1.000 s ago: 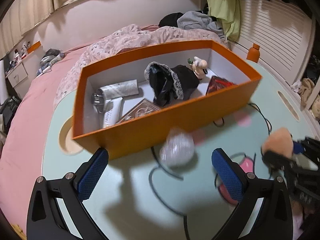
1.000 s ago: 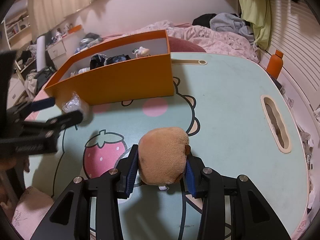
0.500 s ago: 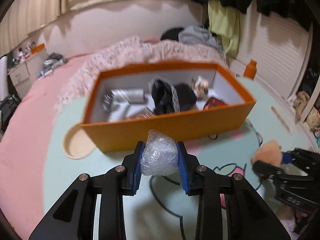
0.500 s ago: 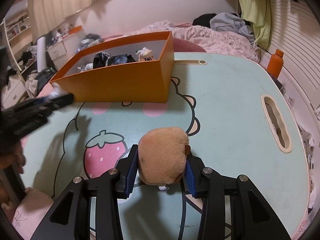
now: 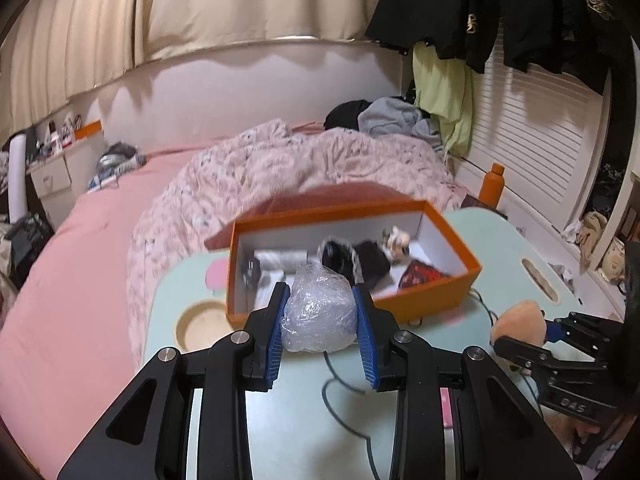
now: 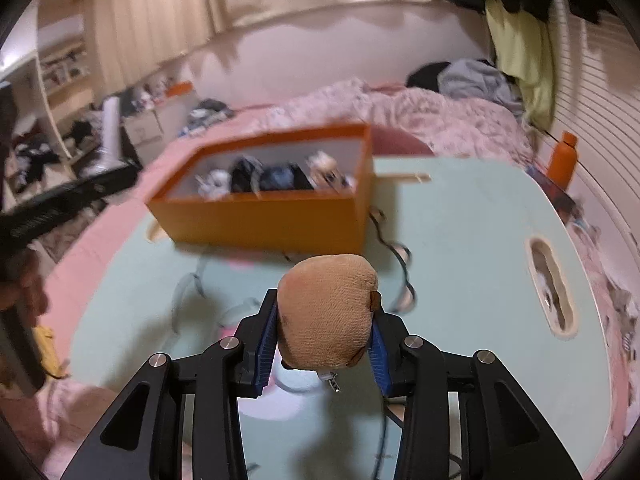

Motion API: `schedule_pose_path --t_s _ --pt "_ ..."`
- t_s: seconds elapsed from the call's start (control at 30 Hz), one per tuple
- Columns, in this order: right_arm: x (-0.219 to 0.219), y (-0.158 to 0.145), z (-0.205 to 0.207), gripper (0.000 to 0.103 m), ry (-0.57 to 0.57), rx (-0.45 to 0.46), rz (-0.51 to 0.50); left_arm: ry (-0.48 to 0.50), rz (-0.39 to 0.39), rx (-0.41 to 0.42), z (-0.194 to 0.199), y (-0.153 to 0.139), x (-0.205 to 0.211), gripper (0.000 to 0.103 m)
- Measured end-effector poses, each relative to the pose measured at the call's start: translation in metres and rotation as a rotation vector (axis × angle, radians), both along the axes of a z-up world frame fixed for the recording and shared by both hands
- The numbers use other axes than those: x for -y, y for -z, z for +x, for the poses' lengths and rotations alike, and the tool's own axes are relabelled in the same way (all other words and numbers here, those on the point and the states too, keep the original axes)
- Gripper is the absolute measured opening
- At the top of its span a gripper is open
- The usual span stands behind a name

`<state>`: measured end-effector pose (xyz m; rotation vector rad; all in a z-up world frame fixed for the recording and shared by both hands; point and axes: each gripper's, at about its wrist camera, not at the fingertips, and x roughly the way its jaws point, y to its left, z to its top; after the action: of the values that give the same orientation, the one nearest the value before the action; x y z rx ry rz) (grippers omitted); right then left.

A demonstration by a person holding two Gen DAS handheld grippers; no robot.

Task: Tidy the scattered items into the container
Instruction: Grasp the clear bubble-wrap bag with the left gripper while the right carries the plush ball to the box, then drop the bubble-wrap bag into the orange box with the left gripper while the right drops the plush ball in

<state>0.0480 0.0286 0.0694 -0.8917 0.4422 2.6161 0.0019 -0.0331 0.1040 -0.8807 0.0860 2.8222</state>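
Note:
My left gripper (image 5: 320, 320) is shut on a crumpled ball of clear plastic wrap (image 5: 318, 312), held in the air in front of the orange box (image 5: 424, 300). The box holds a black cloth, a small figurine, a red packet and a white tube. My right gripper (image 6: 322, 330) is shut on a tan plush toy (image 6: 328, 316), lifted above the table, short of the orange box (image 6: 272, 220). The right gripper with the plush toy (image 5: 520, 322) also shows at the right of the left wrist view.
The mint-green table (image 6: 460, 248) has cartoon prints and a slot cut-out (image 6: 550, 288). A black cable (image 5: 340, 392) lies on it. An orange bottle (image 6: 562, 156) stands at the far right edge. A pink bed (image 5: 100, 260) lies behind and to the left.
My left gripper closed on the plastic wrap ball and lifted it off the table. My right gripper has risen with the plush toy and moved toward the box.

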Motion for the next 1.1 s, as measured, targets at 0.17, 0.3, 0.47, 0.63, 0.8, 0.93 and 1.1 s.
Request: schedule_pose_path --t_s 0.17,0.3,0.47,0.63,0.8,0.93,1.1 --pt "-0.014 -0.041 -0.033 0.039 -0.01 -0.065 0.017 0.018 0.051 0.0 -0.043 -0.009 0.004 0.033" --pt "-0.029 -0.058 -0.074 0.039 0.028 -0.058 0.074 -0.01 0.061 0.038 -0.082 -0.002 0.006 0.033" --pt "-0.046 -0.038 -0.12 0.039 0.067 0.043 0.095 -0.03 0.018 0.059 -0.106 0.019 0.002 0.033" --pt "-0.053 -0.022 -0.133 0.039 0.067 0.102 0.102 -0.03 0.01 0.104 -0.113 0.033 0.004 0.033" --pt "-0.06 -0.014 -0.136 0.04 0.082 0.122 0.088 -0.033 0.001 0.129 -0.114 0.041 0.005 0.033" --pt "-0.06 -0.01 -0.136 0.043 0.09 0.133 0.094 -0.015 -0.013 0.149 -0.114 0.044 0.003 0.038" --pt "-0.054 -0.013 -0.134 0.06 0.081 0.127 0.112 -0.006 -0.012 0.109 -0.107 0.04 0.003 0.083"
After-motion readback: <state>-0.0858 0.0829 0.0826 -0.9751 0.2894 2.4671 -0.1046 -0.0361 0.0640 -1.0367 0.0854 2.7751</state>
